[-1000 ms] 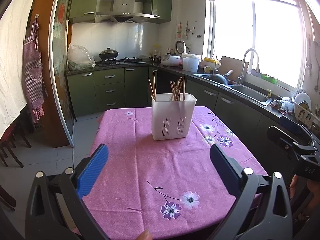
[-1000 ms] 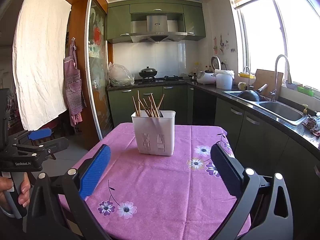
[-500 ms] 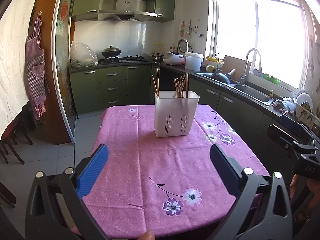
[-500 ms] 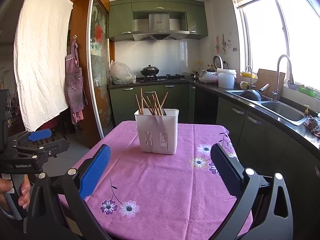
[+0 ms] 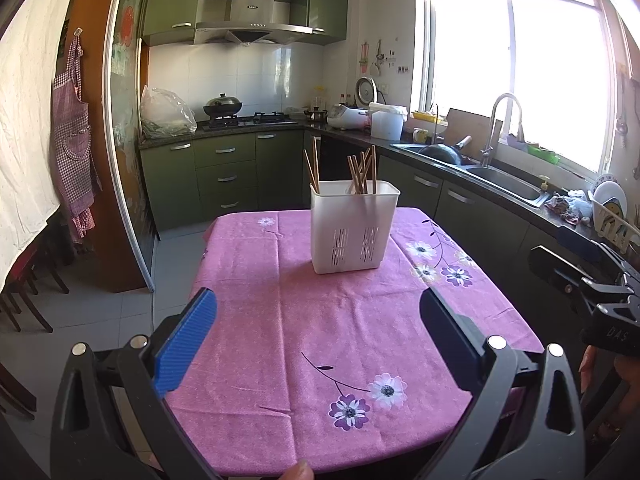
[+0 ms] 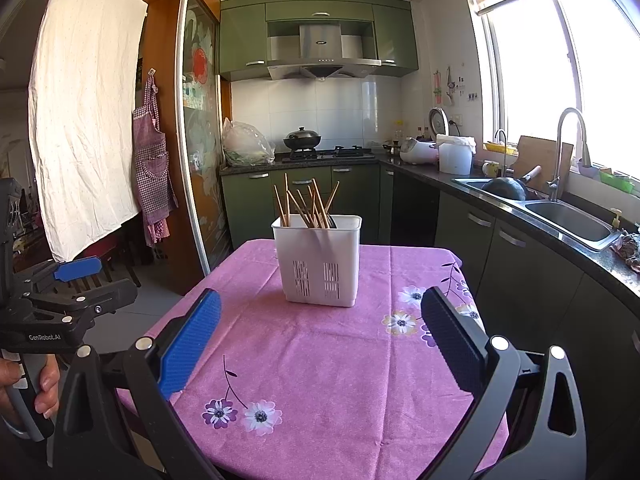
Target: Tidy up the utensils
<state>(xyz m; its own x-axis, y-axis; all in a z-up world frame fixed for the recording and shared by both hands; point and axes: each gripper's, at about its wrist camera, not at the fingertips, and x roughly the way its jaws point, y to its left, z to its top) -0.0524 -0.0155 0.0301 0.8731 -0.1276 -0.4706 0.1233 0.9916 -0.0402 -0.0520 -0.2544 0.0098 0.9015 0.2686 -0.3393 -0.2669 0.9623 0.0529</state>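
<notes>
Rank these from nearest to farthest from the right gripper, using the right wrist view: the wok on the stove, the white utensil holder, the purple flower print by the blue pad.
From the right gripper:
1. Purple flower print, lower left on the tablecloth.
2. White utensil holder, table centre, chopsticks inside.
3. Wok, on the stove at the back wall.

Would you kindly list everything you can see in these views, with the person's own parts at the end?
Utensil holder: one, white, on the table's far half.
Chopsticks: several, exact count unclear, wooden, standing in the holder.
Tablecloth: one, pink with flowers, covering the table.
Wok: one, black, on the stove.
Sink: one, steel, under the window.
Apron: one, purple check, hanging left.
Plastic bag: one, clear, on the counter.
Left gripper: open, empty, above the table's near edge.
Right gripper: open, empty, likewise.
</notes>
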